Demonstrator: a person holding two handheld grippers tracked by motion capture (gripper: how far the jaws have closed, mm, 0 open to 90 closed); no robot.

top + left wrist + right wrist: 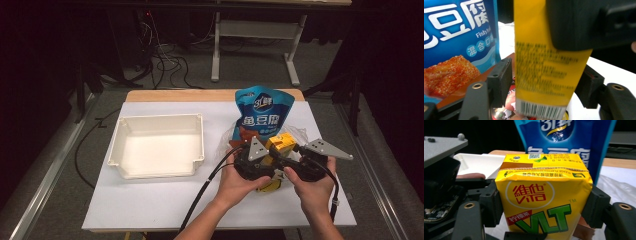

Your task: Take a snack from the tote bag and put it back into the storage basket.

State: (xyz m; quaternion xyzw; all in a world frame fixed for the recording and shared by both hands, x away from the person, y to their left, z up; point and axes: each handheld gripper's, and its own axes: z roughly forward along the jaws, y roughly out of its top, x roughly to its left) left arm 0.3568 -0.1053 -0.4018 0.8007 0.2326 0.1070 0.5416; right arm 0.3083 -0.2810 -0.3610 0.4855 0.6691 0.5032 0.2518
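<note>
Yellow drink carton [544,202] sits clamped between the pads of the right gripper [544,215], raised near the worktop's [150,200] right front edge. Its face reads "VLT" in green, with red Chinese characters in a white circle and "PLEASE FLATTEN" printed upside down along the top fold. The left gripper [546,85] has its jaws apart on either side of the carton's barcode end, not pressing it. Behind stands a blue snack bag [262,112] marked "Fish tofu". A white tray [157,145] lies towards the left edge.
</note>
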